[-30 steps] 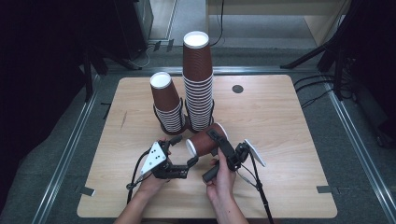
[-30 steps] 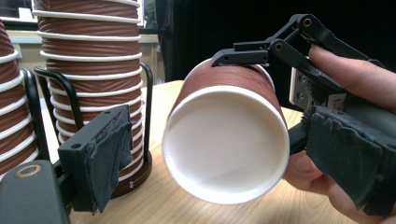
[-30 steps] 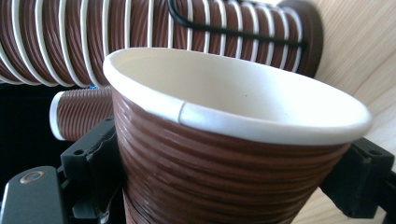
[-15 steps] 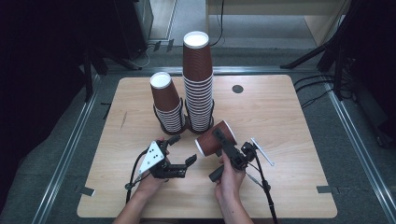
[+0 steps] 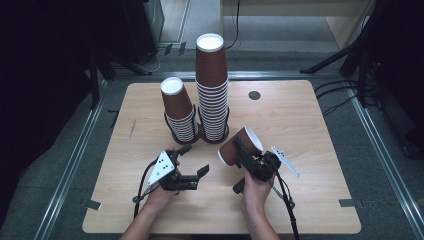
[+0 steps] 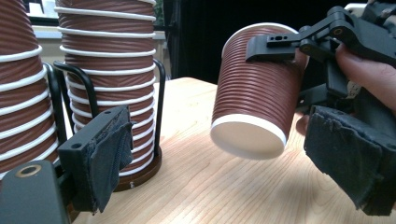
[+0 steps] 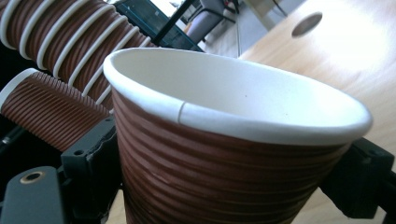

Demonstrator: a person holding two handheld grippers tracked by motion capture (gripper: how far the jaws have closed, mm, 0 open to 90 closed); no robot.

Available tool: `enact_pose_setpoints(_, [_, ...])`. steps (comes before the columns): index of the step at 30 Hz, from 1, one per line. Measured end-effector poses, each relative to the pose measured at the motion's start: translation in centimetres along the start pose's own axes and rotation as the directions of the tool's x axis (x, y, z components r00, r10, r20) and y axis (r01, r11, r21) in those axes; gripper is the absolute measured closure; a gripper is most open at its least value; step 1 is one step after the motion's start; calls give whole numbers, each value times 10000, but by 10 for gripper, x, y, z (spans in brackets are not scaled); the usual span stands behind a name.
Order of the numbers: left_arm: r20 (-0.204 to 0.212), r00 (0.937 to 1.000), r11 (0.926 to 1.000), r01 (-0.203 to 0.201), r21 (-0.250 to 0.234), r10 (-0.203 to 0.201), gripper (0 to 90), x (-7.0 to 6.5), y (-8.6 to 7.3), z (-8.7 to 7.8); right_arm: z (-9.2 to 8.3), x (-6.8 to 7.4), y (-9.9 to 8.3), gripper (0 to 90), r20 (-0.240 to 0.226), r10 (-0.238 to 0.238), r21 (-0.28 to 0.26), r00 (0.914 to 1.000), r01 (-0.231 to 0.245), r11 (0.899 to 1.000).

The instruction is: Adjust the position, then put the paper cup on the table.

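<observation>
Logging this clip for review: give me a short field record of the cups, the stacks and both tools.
held cup: single brown paper cup, tilted, off the table
right tool: shut on the cup's wall
left tool: open, nothing between its jaws
tall stack: upside-down cups in a black wire holder
short stack: beside it, same kind of holder
table: light wood

A light wooden table (image 5: 300, 130) with rounded corners stands on grey carpeted floor (image 5: 395, 165), a dark round cable hole (image 5: 254, 95) near its far edge. Metal rails (image 5: 70, 165) run along both sides. Black cables (image 5: 340, 97) trail at right. Beyond, dark cabinets (image 5: 142, 25), perhaps equipment racks, sit in shadow.
</observation>
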State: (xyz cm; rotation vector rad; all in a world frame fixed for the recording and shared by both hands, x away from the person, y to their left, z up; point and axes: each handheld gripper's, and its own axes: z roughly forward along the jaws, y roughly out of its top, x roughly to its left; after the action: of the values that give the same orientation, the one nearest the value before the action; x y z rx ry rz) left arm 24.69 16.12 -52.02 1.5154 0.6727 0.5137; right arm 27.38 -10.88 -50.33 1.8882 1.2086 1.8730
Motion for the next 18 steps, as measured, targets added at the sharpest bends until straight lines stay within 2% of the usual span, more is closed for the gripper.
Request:
enact_pose_setpoints(1, [-27, 10000, 10000, 11, 30, -11, 88, 1, 0, -1, -1, 0, 2, 122, 18, -336, -120, 9994, 336, 9994])
enact_pose_setpoints(5, [-83, 10000, 10000, -22, 72, 23, 88, 2, 0, -2, -3, -2, 7, 121, 109, -667, -228, 9977, 669, 9975])
enact_pose_setpoints(7, [-94, 10000, 10000, 34, 71, -33, 88, 3, -1, -3, -5, -4, 11, 121, 250, -1085, -413, 9938, 1094, 9931])
enact_pose_setpoints(11, [-135, 9999, 9999, 34, 104, -32, 89, 3, -2, -6, -8, -5, 19, 121, 391, -1583, -662, 9866, 1606, 9848])
enact_pose_setpoints(12, [-135, 9999, 9999, 34, 104, -32, 89, 3, -2, -6, -8, -5, 19, 121, 391, -1583, -662, 9866, 1606, 9848])
enact_pose_setpoints(13, [-176, 9998, 9999, 41, 127, -39, 88, 4, -1, -7, -10, -5, 24, 120, 445, -1919, -804, 9804, 1950, 9775])
enact_pose_setpoints(15, [-204, 9998, 9999, 35, 127, -33, 88, 5, -1, -8, -12, -5, 28, 120, 527, -2223, -945, 9736, 2264, 9694])
enact_pose_setpoints(18, [-362, 9993, 9999, 67, 103, -63, 88, 10, 0, -12, -14, -8, 35, 120, 782, -2797, -1131, 9569, 2873, 9511])
